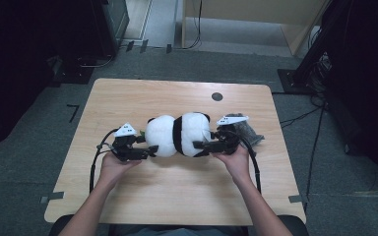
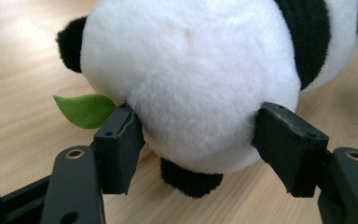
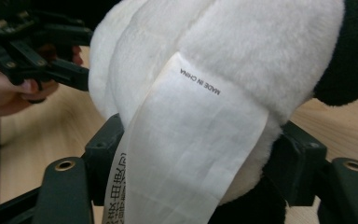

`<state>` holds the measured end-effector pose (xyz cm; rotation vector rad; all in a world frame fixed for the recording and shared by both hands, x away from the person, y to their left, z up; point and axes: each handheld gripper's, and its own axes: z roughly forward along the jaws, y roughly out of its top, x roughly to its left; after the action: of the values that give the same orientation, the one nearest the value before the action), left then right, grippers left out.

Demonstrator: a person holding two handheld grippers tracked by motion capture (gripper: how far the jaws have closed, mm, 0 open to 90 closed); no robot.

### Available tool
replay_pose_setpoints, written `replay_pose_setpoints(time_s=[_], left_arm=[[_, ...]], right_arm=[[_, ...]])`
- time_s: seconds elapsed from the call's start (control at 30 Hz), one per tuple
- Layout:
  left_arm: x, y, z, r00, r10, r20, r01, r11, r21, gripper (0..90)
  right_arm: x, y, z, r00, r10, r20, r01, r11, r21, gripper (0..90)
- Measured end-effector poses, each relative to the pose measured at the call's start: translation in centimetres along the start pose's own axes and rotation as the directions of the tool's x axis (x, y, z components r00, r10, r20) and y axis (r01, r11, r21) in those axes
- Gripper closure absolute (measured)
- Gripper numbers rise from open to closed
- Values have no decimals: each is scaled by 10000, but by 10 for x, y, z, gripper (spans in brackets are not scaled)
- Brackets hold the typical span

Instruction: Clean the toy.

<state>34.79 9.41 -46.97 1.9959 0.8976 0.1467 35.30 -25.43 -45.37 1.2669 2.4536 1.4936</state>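
item: round black-and-white plush panda toy [image 1: 178, 134], lying on its side near the middle of the pale wooden bench [image 1: 177, 196], long axis running left to right. a small green felt leaf [image 2: 84, 110] pokes out beside its head end; a white printed fabric care label [image 3: 186, 154] hangs from its rear end.

left tongs [image 1: 150, 150]: at the panda's left end, jaws apart and straddling the white head, each pad resting against the fur with little sign of squeeze; i judge no firm grip.

right tongs [image 1: 200, 145]: at the panda's right end, jaws apart on either side of the rear, the label draped between them; pads close to or lightly against the fur, seemingly not clamped.

other stock: a crumpled grey fabric bag [image 1: 246, 129] just behind and right of the panda, touching or nearly touching it.

step in hand, as judged: both tongs positioned at opposite ends of the panda, either settling or about to take hold. next move calls for both pairs closing evenly on the soft body before any lift, minding the label.

room: open bench in front of the panda and to its left; bench edges well apart from it on all sides; a dark round mark [image 1: 217, 96] lies behind it.
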Motion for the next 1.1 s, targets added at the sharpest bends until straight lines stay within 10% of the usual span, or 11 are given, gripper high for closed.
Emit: replay_pose_setpoints(time_s=[0.43, 0.57, 0.87, 0.97, 1.1], left_arm=[[6, 1, 1, 9985, -546, 91, 547, 9983, -185, 297], [7, 1, -1, 9977, -661, 170, 665, 9974, -281, 299], [4, 4, -3, 9964, -803, 255, 814, 9957, -442, 298], [1, 5, -2, 9961, -854, 240, 864, 9954, -425, 299], [-1, 5, 3, 9961, -848, 232, 857, 9955, -395, 319]], right_arm=[[-5, -1, 1, 9974, -563, 450, 552, 9982, 252, 146], [-2, 3, -13, 9796, -1254, 1571, 1249, 9921, 128, 145], [10, 13, -34, 9638, -1679, 2073, 1910, 9768, -967, 144], [16, 15, -31, 9485, -1970, 2479, 2288, 9676, -1064, 174], [25, 12, -22, 9072, -2514, 3373, 3126, 9394, -1406, 545]])
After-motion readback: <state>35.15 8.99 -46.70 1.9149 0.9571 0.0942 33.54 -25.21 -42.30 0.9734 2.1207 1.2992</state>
